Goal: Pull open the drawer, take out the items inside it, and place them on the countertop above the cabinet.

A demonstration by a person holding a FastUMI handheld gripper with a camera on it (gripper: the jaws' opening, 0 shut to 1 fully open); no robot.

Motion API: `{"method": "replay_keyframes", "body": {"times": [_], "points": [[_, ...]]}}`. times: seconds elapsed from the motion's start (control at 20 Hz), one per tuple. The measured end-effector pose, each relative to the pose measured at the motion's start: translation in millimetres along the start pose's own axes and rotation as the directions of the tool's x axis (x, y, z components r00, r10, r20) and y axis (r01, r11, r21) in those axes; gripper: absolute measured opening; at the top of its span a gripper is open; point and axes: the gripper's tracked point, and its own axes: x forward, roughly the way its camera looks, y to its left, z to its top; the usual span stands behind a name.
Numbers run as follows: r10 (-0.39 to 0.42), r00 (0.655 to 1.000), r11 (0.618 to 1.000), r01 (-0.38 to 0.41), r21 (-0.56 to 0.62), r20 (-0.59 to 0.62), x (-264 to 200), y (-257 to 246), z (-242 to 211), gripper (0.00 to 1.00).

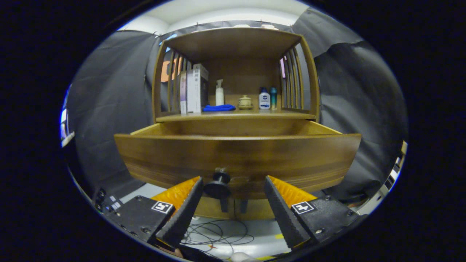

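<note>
The wooden drawer (236, 156) stands pulled out from the cabinet, its front panel close ahead of me. Its dark round knob (217, 186) sits between my fingers, near the left finger (184, 211) and apart from the right one. My gripper (233, 189) is open, with nothing pressed between its fingers. The drawer's inside is hidden behind its front panel, so I cannot tell what lies in it. Above the drawer runs the countertop (236, 115) of the cabinet.
On the countertop stand boxes (194, 89), a white pump bottle (219, 94), a folded blue cloth (219, 107), a small lidded jar (245, 102), a white-and-blue bottle (264, 100) and a teal can (273, 98). Slatted side walls flank them. Cables (218, 233) lie on the floor below.
</note>
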Motion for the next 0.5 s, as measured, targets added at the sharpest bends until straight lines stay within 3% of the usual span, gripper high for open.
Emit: {"method": "replay_keyframes", "body": {"times": [0.15,0.35,0.5], "points": [[-0.006,0.996,1.0,0.004,0.018,0.086,-18.5,-9.3,58.2,1.0],[-0.033,0.992,0.998,0.028,0.048,0.124,-8.2,-27.1,120.0,1.0],[-0.017,0.999,0.999,0.015,0.042,0.047,19.8,-22.5,157.4,1.0]]}}
